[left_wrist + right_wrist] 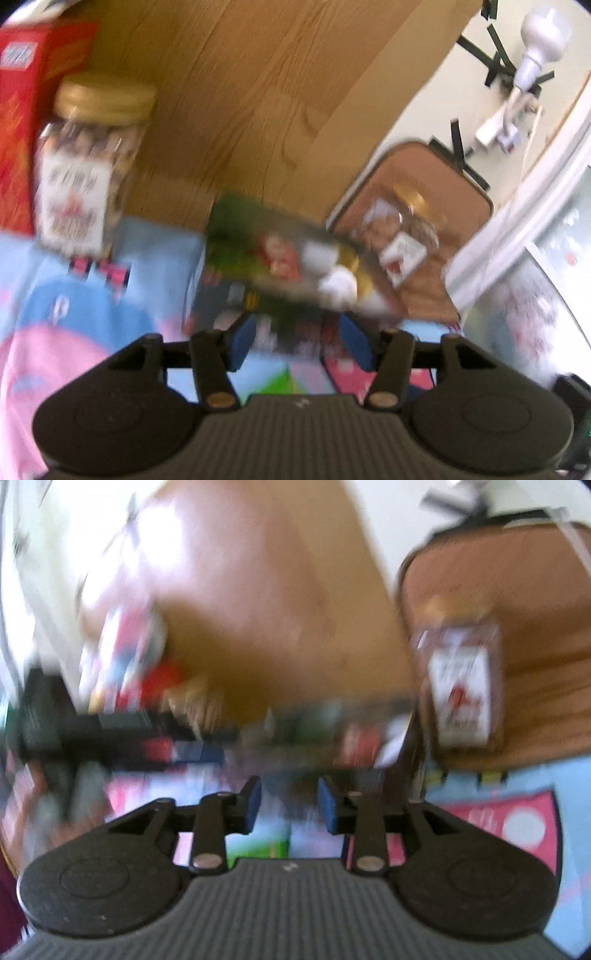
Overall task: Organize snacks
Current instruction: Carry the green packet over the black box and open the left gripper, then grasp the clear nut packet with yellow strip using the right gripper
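Both views are motion-blurred. In the left wrist view my left gripper (297, 338) is shut on a green snack box (280, 254), its blue pads (243, 341) on the box's near edge. A gold-lidded snack jar (88, 162) stands at the left next to a red box (26, 110). A second jar (399, 240) lies on a brown tray (443, 177) at the right. In the right wrist view my right gripper (290, 805) has its blue pads (328, 805) apart, close to the blurred box edge (314, 720). A jar (461, 686) stands on the brown tray (517, 590).
A blue and pink patterned cloth (74, 314) covers the surface below; it also shows in the right wrist view (517, 812). A wooden panel (240, 92) rises behind. A white lamp (535, 48) and a white frame (517, 221) are at the right.
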A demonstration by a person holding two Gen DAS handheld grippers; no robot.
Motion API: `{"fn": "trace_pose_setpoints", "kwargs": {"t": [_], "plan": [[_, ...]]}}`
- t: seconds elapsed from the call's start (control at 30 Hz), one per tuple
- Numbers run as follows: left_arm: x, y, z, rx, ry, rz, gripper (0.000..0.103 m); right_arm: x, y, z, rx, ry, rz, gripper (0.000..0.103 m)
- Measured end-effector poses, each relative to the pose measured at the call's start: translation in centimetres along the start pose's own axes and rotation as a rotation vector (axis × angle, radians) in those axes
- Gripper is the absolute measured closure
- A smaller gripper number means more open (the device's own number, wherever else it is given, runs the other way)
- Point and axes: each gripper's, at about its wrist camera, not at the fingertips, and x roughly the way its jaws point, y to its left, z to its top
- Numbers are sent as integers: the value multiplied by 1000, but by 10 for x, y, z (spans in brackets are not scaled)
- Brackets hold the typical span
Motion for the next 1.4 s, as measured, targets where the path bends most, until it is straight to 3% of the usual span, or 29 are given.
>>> {"fn": "trace_pose_setpoints", "kwargs": {"t": [0.1,0.17,0.23,0.3,0.37,0.5,0.7,0.83,0.93,1.03,1.17,1.27,1.4], "plan": [[-8,9,-24,-10,43,18,51,21,11,-20,-42,102,3,51],[-9,16,-34,-41,57,37,51,34,22,-26,-81,145,-11,30],[-6,21,-43,-61,85,46,51,44,36,-28,-139,154,-29,24],[4,23,-51,-80,128,47,51,56,44,-30,-188,178,-72,25],[16,24,-57,-106,168,12,54,62,49,-31,-232,158,-112,34],[20,17,-59,-119,166,-38,59,48,52,-32,-200,118,-80,45],[-11,-18,-22,-35,41,-106,59,13,76,-10,-320,-64,-135,46],[-2,-38,28,24,-36,-81,54,20,69,34,-354,-175,-176,45],[3,-30,47,-11,-93,21,53,44,47,61,-342,-189,-292,45],[-5,-13,39,-60,-91,-23,53,64,10,78,-220,-101,-242,40],[-27,16,9,-55,-61,8,53,45,-1,71,-156,-141,-248,38],[-48,42,-19,-77,-23,40,53,8,9,50,-107,-145,-114,38],[-72,66,-58,-123,43,66,53,-9,39,7,-123,-4,70,38]]}}
